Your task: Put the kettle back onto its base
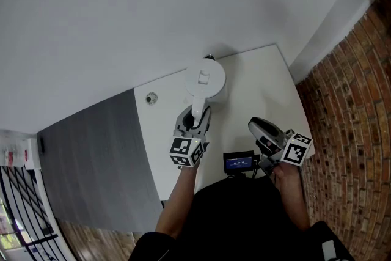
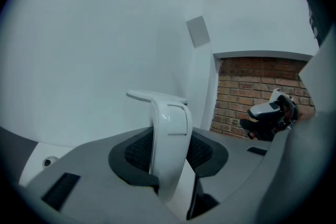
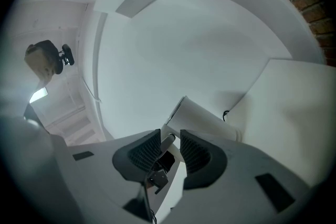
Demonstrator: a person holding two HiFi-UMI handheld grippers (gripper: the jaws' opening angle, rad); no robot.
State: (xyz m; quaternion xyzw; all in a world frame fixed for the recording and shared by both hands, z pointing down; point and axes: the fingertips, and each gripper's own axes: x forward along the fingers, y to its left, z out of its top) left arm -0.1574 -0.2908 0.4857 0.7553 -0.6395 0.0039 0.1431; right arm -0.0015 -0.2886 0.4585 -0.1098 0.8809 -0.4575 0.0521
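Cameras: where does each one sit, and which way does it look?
Head view: on the person's head, looking down at the table; forearms, left gripper and right gripper show.
Left gripper view: on that gripper, looking along its jaws, shut on the kettle handle, toward a brick wall.
Right gripper view: on that gripper, looking past its open jaws at the kettle.
Shared: head and left gripper views both show kettle and right gripper.

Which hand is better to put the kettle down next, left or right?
Left. The left gripper is clamped on the kettle by its handle. The right gripper is open and empty, near the table's front edge, apart from the kettle.
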